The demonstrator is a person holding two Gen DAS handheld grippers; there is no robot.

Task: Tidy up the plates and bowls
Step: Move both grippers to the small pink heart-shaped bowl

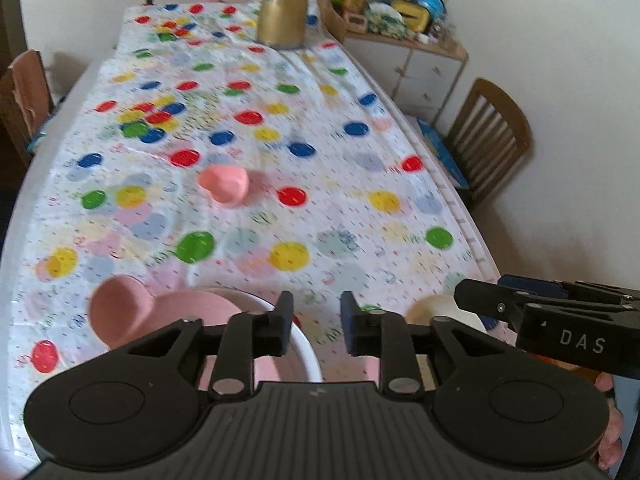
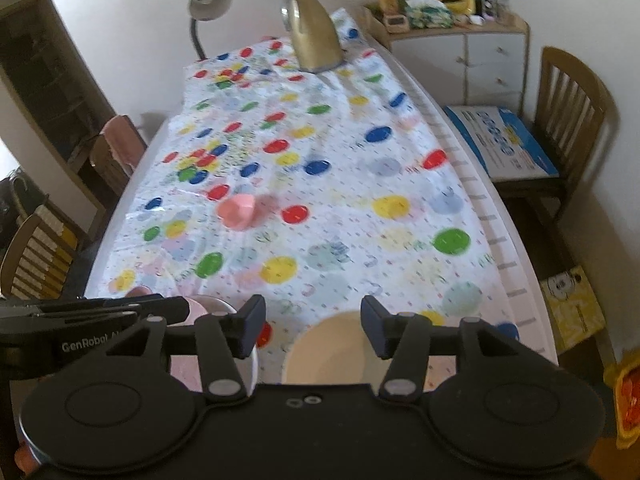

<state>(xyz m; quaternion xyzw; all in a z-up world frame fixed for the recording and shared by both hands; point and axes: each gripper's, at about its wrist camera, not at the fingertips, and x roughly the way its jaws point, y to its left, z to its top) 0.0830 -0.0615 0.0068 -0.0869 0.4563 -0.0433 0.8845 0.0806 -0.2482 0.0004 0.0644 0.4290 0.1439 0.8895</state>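
The left gripper (image 1: 316, 322) hangs with its jaws partly apart and nothing between them; the right gripper (image 2: 313, 326) stands wider, also empty. No earlier view is given, so only this state can be told.

Taking the gold jug (image 1: 281, 12) at the far end as landmark: the small pink heart bowl (image 1: 224, 186) sits mid-cloth, well short of the jug. Nearest the grippers, farthest from the jug, a pink eared plate (image 1: 120, 316) lies in a white bowl (image 1: 304, 354), with a cream bowl (image 2: 332, 346) just beside them.

The heart bowl looks like light, stiff plastic or melamine, likely slick at the glaze. I would pinch its thin rim, one pad inside and one outside, on a straight flank rather than the notch. The dotted tablecloth (image 1: 360, 216) is loose and may drag.
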